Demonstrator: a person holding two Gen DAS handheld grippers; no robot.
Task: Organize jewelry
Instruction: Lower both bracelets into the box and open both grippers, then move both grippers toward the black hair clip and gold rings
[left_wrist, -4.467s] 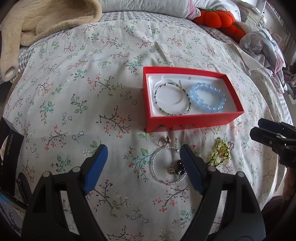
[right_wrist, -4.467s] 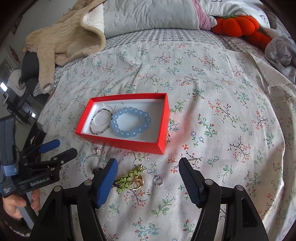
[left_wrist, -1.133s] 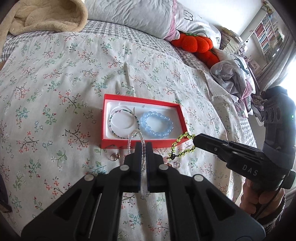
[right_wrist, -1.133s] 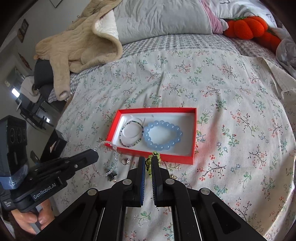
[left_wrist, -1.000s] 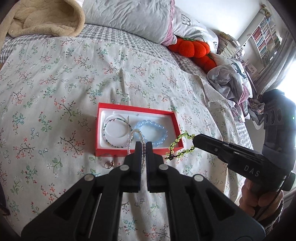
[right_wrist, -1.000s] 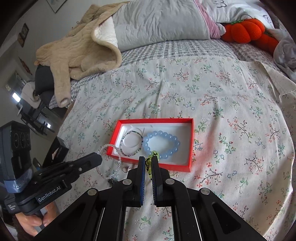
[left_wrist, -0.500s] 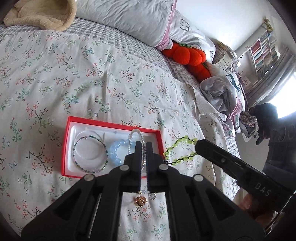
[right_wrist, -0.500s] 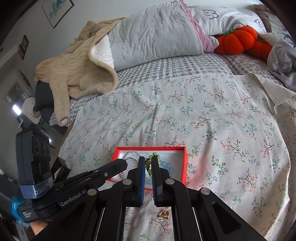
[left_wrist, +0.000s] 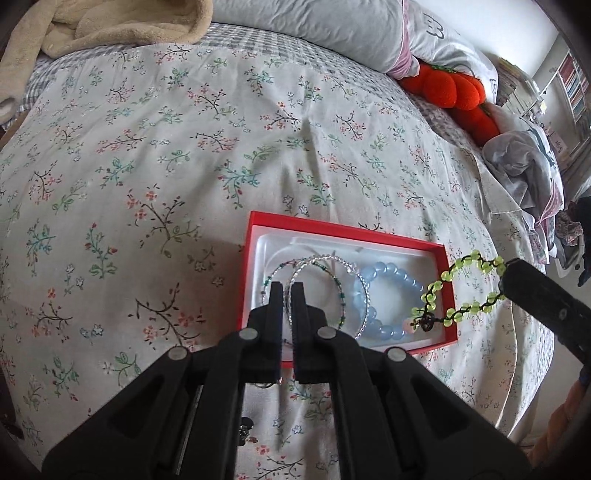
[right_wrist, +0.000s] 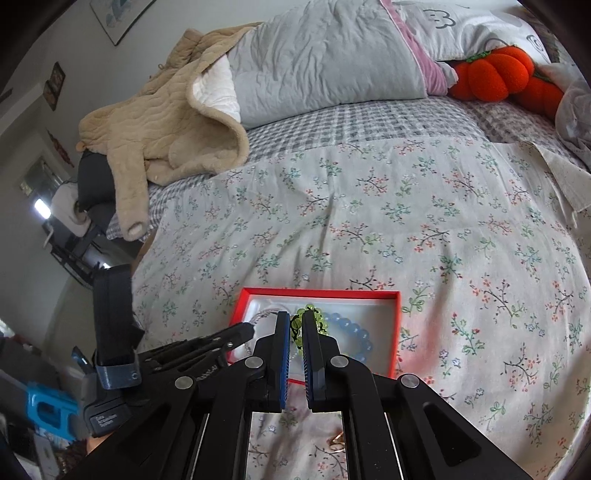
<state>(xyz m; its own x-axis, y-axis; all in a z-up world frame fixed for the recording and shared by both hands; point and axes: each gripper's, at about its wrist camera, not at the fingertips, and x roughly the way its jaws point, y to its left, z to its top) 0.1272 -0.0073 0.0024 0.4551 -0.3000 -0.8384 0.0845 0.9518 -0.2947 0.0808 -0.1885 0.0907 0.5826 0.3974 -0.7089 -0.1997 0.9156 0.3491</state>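
right wrist view: both tongs clenched on bracelets, left tongs (right_wrist: 251, 330) label unreadable

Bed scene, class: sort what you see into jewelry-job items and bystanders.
Job:
red box
blue bead bracelet
clear bead bracelet
green bead bracelet
gold ring

Bystanders:
beige jacket
orange pumpkin plush
grey pillow
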